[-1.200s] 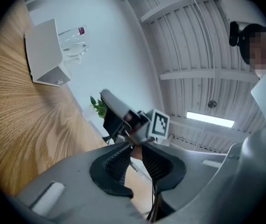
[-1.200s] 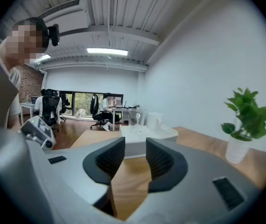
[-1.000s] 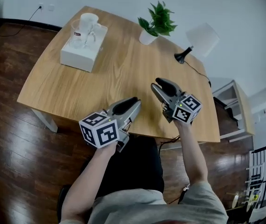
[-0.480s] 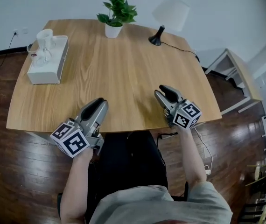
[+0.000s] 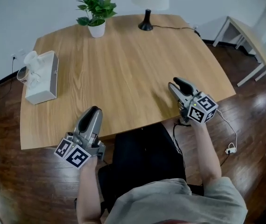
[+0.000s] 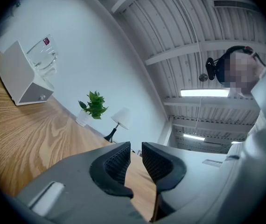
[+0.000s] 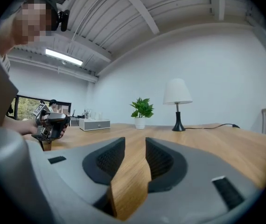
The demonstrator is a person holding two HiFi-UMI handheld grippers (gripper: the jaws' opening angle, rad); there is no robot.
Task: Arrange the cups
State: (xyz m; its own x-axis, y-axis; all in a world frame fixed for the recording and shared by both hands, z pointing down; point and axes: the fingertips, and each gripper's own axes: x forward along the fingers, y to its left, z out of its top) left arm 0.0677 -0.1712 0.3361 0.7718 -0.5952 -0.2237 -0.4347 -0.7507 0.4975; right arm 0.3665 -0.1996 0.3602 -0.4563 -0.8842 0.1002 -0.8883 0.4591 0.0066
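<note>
- So, nothing is held yet. I read this as the approach, before any cup has been picked up.
- The cups (image 5: 29, 66) stand on the white box (image 5: 46, 80) at the far left edge of the desk (image 5: 137, 73). They are well apart from both grippers, which sit at the near edge.
- The left gripper (image 5: 94, 111) has its jaws a little apart, with only desk grain and the far wall showing in the gap. The right gripper (image 5: 176, 82) likewise has its jaws parted and empty.
- Next, as I judge it, one gripper has to cross to the box, probably the left, since it is nearer. Its jaws will likely need to widen for a cup wall or handle, then line up level with it before closing.
- At least one cup looks like thin clear glass, so I would close gently and lift straight off the box.
- The head view gives me the layout: the box at the left, and the potted plant (image 5: 95, 13) and the lamp (image 5: 147, 3) along the far edge. The cups are small and smeared there, and I cannot count them.
- The left gripper view shows what the head view does not: a clear glass with a red mark on top of the box.
- The right gripper view shows the left gripper in the person's hand off to one side. The box is far beyond it, and the cups are too small to make out.
</note>
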